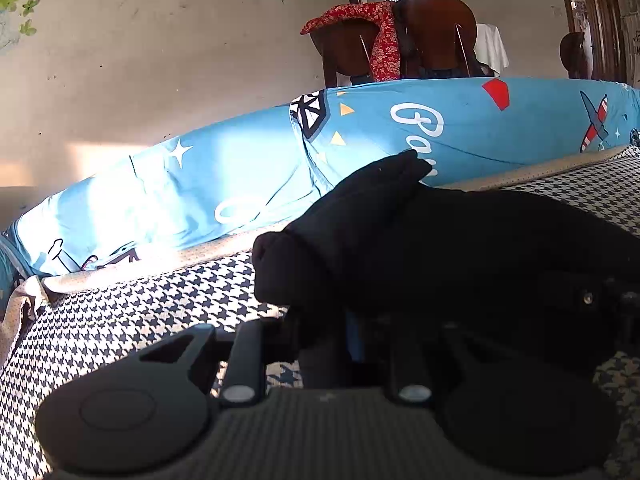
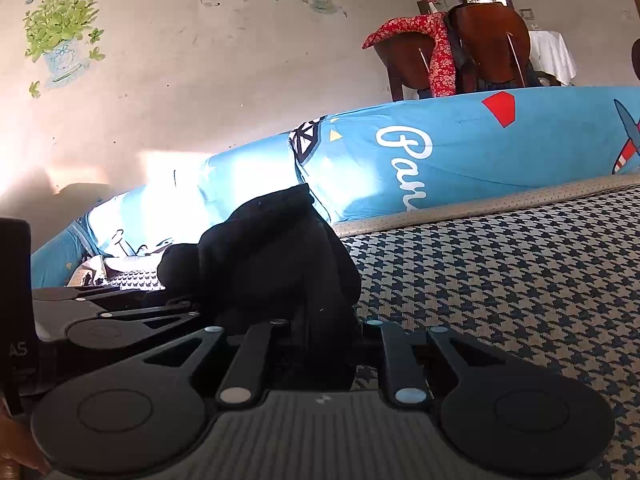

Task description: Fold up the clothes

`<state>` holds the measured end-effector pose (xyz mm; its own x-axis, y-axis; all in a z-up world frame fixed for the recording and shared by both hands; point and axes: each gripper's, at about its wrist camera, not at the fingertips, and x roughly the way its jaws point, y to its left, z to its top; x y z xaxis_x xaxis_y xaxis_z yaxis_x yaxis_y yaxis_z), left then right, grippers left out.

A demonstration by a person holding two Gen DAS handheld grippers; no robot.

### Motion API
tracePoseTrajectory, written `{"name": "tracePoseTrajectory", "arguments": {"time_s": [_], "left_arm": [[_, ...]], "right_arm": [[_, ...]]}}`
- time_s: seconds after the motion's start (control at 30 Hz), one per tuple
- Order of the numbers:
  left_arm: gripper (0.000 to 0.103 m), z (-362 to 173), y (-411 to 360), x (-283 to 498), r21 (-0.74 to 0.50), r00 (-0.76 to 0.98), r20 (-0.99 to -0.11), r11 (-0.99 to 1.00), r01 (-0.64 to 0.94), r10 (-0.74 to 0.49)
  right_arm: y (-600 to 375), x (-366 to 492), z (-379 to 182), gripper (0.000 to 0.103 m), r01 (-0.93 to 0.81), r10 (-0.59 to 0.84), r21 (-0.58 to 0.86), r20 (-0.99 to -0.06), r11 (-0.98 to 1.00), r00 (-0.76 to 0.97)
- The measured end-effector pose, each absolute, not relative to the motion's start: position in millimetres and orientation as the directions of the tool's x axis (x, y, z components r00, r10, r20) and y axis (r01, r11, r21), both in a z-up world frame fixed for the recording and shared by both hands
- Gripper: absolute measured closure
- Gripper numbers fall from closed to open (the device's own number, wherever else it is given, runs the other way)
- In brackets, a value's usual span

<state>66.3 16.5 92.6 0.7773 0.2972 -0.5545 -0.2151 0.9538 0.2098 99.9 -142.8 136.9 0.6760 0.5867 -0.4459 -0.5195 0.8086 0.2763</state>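
Observation:
A black garment (image 1: 380, 232) lies bunched on the houndstooth-covered surface (image 1: 120, 320), rising in a peak toward the blue cushion. My left gripper (image 1: 340, 332) sits low on the surface, shut on the near edge of the cloth, which hides its fingertips. At the right of this view the right gripper's dark mechanism (image 1: 600, 296) rests against the same garment. In the right wrist view the black garment (image 2: 272, 248) is heaped straight ahead and my right gripper (image 2: 320, 336) is shut on its hanging fold. The left gripper (image 2: 120, 312) lies close by on the left.
A long blue printed cushion (image 2: 460, 160) runs along the far edge of the houndstooth surface (image 2: 520, 280), against a wall with plant stickers. Behind it stand wooden chairs with a red floral cloth (image 2: 432, 48) draped over them. A hand (image 2: 12, 460) shows at the bottom left.

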Motion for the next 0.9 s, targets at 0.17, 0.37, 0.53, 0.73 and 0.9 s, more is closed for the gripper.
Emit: {"name": "tracePoseTrajectory", "arguments": {"time_s": [0.17, 0.37, 0.53, 0.73, 0.9], "left_arm": [[0.082, 92.7, 16.3, 66.6, 0.211, 0.777, -0.553, 0.953, -0.217, 0.300], [0.082, 92.2, 16.9, 66.0, 0.214, 0.777, -0.553, 0.953, -0.216, 0.301], [0.082, 92.4, 17.7, 65.7, 0.215, 0.778, -0.551, 0.952, -0.216, 0.301], [0.082, 91.7, 17.7, 65.9, 0.223, 0.778, -0.549, 0.951, -0.216, 0.305], [0.082, 91.2, 16.2, 65.7, 0.231, 0.778, -0.546, 0.948, -0.217, 0.311]], "right_arm": [[-142.0, 99.5, 137.7, 0.087, -0.518, 0.585, 0.275, -0.447, 0.810, 0.677], [-141.7, 99.9, 138.5, 0.087, -0.519, 0.586, 0.274, -0.447, 0.809, 0.676], [-141.8, 99.5, 139.0, 0.087, -0.521, 0.586, 0.273, -0.445, 0.809, 0.677], [-141.2, 100.9, 138.7, 0.087, -0.523, 0.589, 0.275, -0.448, 0.807, 0.673], [-140.5, 100.3, 139.8, 0.087, -0.525, 0.589, 0.272, -0.446, 0.806, 0.673]]}}
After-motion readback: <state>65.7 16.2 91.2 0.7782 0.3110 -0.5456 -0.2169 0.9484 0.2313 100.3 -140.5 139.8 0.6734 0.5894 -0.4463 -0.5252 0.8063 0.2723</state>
